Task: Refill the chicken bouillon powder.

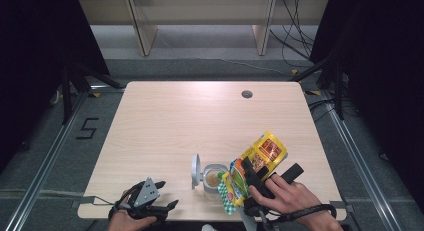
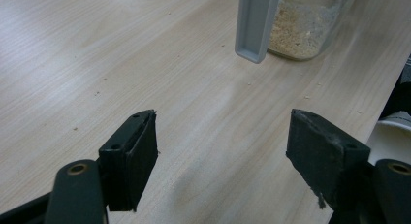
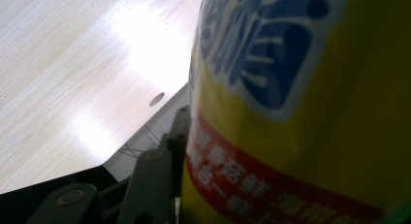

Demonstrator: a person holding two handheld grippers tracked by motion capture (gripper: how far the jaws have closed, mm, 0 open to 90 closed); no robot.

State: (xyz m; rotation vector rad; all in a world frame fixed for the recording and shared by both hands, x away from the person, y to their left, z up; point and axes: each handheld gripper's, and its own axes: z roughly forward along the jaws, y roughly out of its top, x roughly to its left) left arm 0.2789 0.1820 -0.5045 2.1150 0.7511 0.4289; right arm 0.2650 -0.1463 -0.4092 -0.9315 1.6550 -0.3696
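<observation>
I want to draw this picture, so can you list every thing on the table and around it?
snack bag: one, yellow with red and green, tilted over the jar, near right of table
jar: one, clear with beige crumbs inside, grey lid flipped open, near edge
table: one, light wood, centre
shelf: one, pale wood, behind table
left hand-held gripper: one, black, open, near left edge
right hand-held gripper: one, black, clamped on the snack bag
</observation>
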